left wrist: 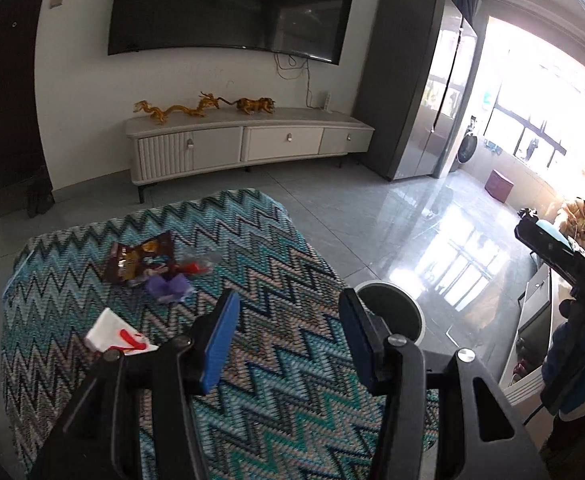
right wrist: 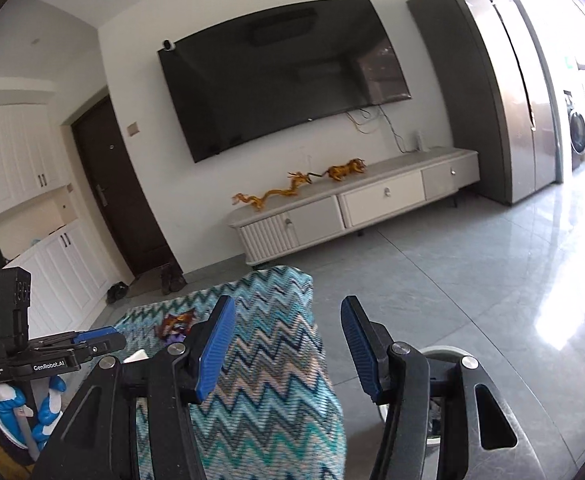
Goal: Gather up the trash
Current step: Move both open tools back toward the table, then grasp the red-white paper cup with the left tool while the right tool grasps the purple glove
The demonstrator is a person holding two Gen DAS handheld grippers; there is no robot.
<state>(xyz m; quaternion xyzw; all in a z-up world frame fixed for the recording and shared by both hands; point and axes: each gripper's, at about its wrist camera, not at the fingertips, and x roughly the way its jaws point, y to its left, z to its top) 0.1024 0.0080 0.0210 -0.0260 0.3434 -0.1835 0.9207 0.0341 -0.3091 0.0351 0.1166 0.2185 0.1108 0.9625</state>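
On the zigzag cloth [left wrist: 252,360] you have light, crinkly, slippery wrappers [left wrist: 140,258]; take the white one [left wrist: 110,330] by its free edge, both left gripper [left wrist: 288,340] and right gripper [right wrist: 288,344] spread, empty

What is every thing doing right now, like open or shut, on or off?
Left gripper: open, holding nothing.
Right gripper: open, holding nothing.
Trash bin: lidless, beside the table.
Brown snack wrapper: lying on the zigzag cloth.
White wrapper: lying flat.
TV: off.
Cabinet drawers: shut.
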